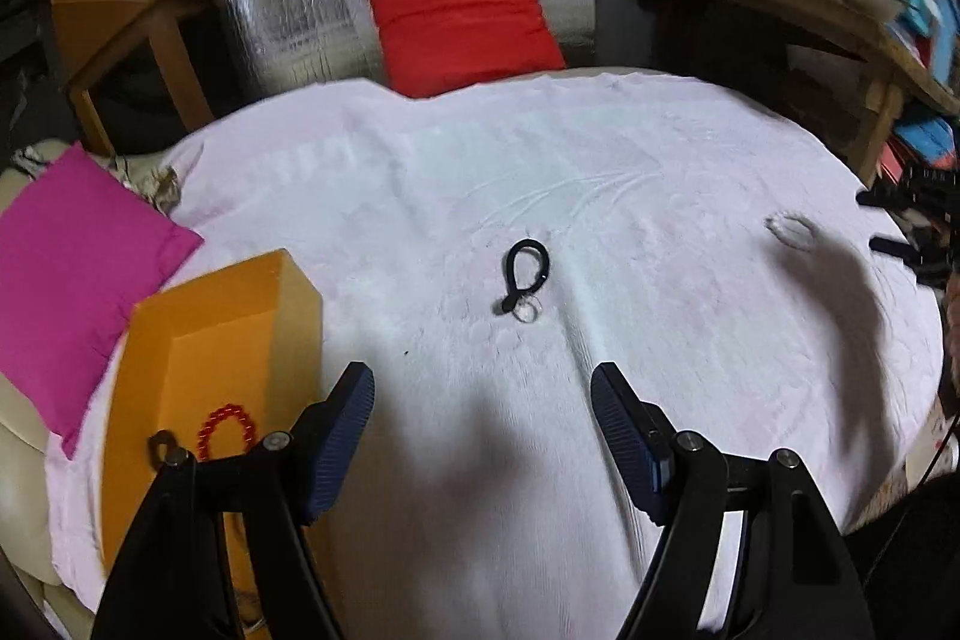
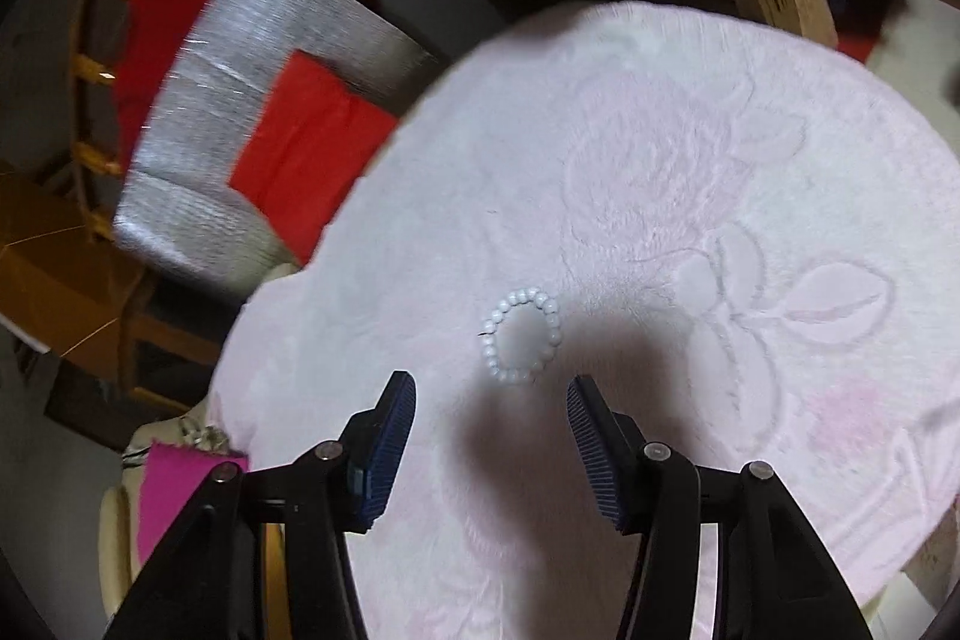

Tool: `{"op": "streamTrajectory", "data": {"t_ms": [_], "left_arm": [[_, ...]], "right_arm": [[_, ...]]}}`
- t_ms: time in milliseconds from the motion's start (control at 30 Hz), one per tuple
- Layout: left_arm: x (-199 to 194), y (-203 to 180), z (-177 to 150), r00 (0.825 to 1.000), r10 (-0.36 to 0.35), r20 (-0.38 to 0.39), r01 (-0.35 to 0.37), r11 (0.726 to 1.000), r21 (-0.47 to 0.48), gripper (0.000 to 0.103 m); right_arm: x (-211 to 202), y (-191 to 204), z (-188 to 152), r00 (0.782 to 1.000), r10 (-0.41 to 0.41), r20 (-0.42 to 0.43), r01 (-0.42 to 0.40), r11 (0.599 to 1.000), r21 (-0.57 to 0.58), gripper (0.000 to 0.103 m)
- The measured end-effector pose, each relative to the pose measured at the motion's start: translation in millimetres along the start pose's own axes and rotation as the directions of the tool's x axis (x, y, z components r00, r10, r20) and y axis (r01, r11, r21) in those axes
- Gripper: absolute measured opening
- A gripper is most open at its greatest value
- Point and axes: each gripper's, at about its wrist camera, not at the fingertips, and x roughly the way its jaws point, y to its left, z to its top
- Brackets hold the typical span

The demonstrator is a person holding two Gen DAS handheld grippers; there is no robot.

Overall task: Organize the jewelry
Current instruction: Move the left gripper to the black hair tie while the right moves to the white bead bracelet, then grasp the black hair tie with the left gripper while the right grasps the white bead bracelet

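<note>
While both tools hang over the pale pink towel (image 1: pixel 600 172), the left gripper (image 1: pixel 483 388) and right gripper (image 2: pixel 491 394) stand spread wide, holding nothing. The white bead bracelet (image 2: pixel 521 335) lies just ahead of the right fingertips. The red bead bracelet (image 1: pixel 225 427) rests inside the orange box (image 1: pixel 198 316); the black loop (image 1: pixel 525 274) lies mid-towel.

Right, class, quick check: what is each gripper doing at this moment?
Left gripper: jaws open, holding nothing, short of the black loop.
Right gripper: jaws open, holding nothing, just short of the white bead bracelet.
</note>
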Motion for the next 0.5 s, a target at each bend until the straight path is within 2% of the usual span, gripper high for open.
{"op": "streamTrajectory", "data": {"t_ms": [233,400,433,500], "left_arm": [[70,-9,28,0.995,-0.053,-0.08,0.05,0.998,-0.04,0.075],[118,-16,37,0.989,-0.072,-0.125,0.065,0.996,-0.06,0.074],[126,-15,36,0.987,-0.081,-0.139,0.071,0.995,-0.071,0.071],[138,-15,34,0.982,-0.105,-0.16,0.092,0.992,-0.087,0.05]], "right_arm": [[44,0,11,0.989,-0.151,-0.006,0.151,0.988,-0.04,0.049],[66,7,18,0.969,-0.246,0.001,0.244,0.961,-0.128,0.035],[67,10,18,0.966,-0.258,0.013,0.257,0.955,-0.147,0.035],[71,17,16,0.959,-0.282,0.028,0.282,0.94,-0.193,0.031]]}}
